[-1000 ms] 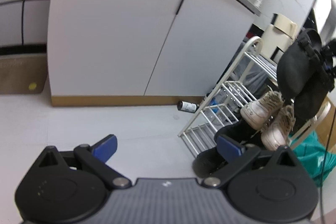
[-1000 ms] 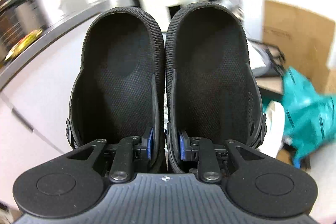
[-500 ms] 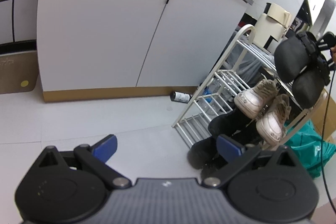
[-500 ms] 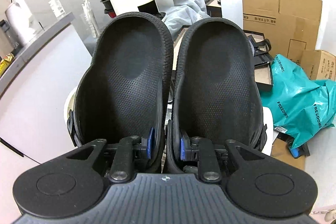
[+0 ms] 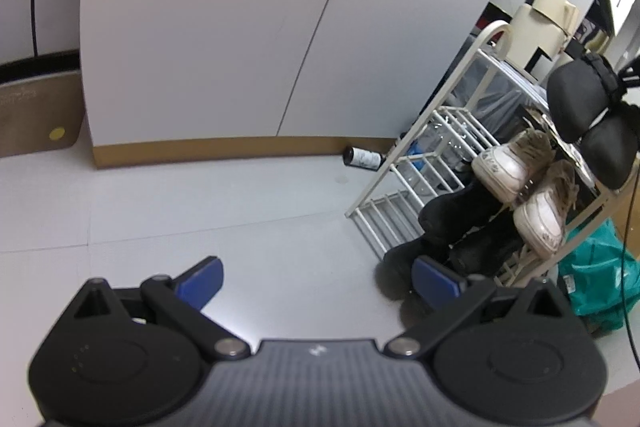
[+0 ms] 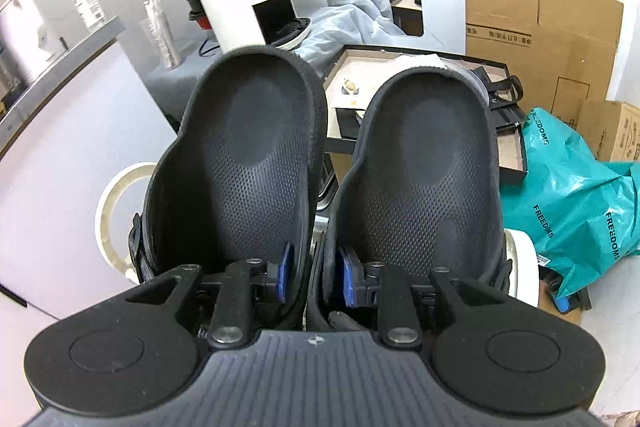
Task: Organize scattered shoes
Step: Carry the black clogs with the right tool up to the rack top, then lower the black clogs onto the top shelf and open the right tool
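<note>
White floor (image 5: pixel 200 211) and white cabinet doors (image 5: pixel 224 39) fill most of the left wrist view; landmark = white wire shoe rack (image 5: pixel 404 195), standing w/ one end near the cabinet base. Hidden/unclear: rack's far end is cut off behind the shoes; a dark bottle (image 5: pixel 362 158) lies on the floor just beside the rack's near post, label print too small to read; black footwear (image 5: pixel 460 215) on the rack's lower tiers merges into shadow, type cannot be told. White sneakers (image 5: pixel 516 167), worn, sit on the rack's upper tier, toes toward the camera. Pair of black clogs (image 6: pixel 344 163) hangs above the rack's top, seen from the left wrist view over the sneakers. Right gripper (image 6: pixel 314 281): clenched on the clogs, blue pads (image 6: pixel 285 275) pinching the two adjoining inner walls at the heel end; footbeds face the lens, toes point away, so most of the rack top is hidden behind them. Left gripper (image 5: pixel 316 281): released, jaws wide, nothing between, over bare floor short of the rack. Legible writing: "FREEDOMS" on the teal plastic bag (image 6: pixel 576 195) beside the rack; print on the cardboard box (image 6: pixel 540 39) behind it is unreadable.
</note>
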Demonstrator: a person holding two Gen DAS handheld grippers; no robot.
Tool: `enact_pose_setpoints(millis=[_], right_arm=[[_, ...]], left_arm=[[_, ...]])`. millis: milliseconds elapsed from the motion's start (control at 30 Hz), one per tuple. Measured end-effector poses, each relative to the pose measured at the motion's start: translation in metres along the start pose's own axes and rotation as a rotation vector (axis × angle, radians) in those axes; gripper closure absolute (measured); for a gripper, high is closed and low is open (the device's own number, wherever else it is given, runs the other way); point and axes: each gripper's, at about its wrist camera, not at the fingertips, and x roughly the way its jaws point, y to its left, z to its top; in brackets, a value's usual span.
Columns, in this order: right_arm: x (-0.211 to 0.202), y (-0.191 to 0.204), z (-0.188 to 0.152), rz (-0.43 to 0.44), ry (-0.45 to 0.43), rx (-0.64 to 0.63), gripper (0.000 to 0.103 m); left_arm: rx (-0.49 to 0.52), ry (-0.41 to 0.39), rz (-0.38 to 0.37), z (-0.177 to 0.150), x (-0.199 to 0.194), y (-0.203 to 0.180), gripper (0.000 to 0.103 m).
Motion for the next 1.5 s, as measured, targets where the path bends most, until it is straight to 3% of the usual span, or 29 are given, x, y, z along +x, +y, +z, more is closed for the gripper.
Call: enact_pose_setpoints(millis=[267, 333, 433, 600, 667, 800, 933, 1500], right_arm=[[0.02, -0.012, 0.008, -0.039, -0.013, -0.012, 0.078], [0.025, -0.018, 0.009, -0.045, -0.035, -0.01, 0.087], [0.03, -0.027, 0.011, -0.034, -0.067, -0.002, 0.086], [0.028, -0.035, 0.013, -0.017, -0.097, -0.003, 0.077], [0.022, -0.037, 0.016, -0.006, -0.108, 0.006, 0.065], [0.002, -0.034, 0.023, 0.02, -0.135, -0.008, 0.058], [-0.023, -0.029, 0.029, 0.045, -0.147, -0.033, 0.042], [-0.135, -0.028, 0.015, 0.047, -0.19, -0.075, 0.016]], left_arm=[[0.033, 0.027, 0.021, -0.003, 0.001, -0.003, 0.001], [0.036, 0.044, 0.016, -0.005, 0.005, -0.005, 0.001], [0.05, 0.059, 0.026, -0.007, 0.009, -0.007, 0.001], [0.057, 0.063, 0.021, -0.008, 0.011, -0.01, 0.001], [0.059, 0.064, 0.02, -0.008, 0.012, -0.012, 0.001], [0.062, 0.06, 0.013, -0.009, 0.011, -0.015, 0.001], [0.057, 0.048, -0.007, -0.007, 0.007, -0.017, 0.001], [0.056, -0.019, -0.055, -0.003, -0.019, -0.026, 0.001]])
